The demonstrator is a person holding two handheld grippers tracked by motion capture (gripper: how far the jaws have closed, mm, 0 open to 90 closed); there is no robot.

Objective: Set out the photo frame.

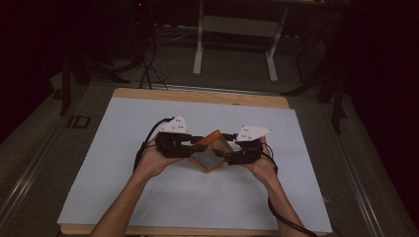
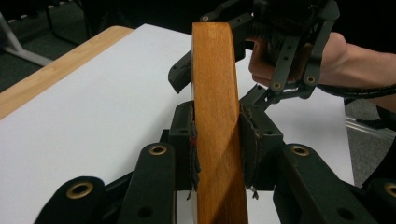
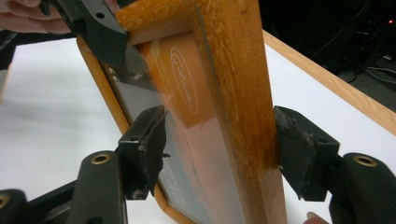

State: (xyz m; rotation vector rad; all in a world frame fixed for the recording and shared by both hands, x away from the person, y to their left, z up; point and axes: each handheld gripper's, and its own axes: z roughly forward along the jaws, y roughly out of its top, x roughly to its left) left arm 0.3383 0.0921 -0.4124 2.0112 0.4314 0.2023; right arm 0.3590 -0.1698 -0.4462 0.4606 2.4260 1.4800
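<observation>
So from the high view you get the overall layout: a small orange-brown wooden picture frame with a glass front (image 1: 211, 150) is held up between the two hands, over the middle of the white sheet (image 1: 148, 197) covering the light wooden table (image 1: 197, 95). The left gripper (image 1: 197, 143) has it from the left side and the right gripper (image 1: 228, 152) from the right, but the shot is dim enough that you can't really read the jaws there. The gripper views sort that out. In the left gripper view, the left gripper (image 2: 217, 149) has both pads pressed flat against a frame rail (image 2: 215, 116) seen edge-on, so it's clamped tight on the wood, and farther back you can see the other hand's gripper (image 2: 280, 51) reaching the frame's far end. The right gripper view shows what the others don't: the glass face (image 3: 187, 140) with some pale orange reflection or print on it (hard to say which), and the right gripper (image 3: 219, 149) closed across the frame's side rail, one pad on the glass side and one on the outer wood.
</observation>
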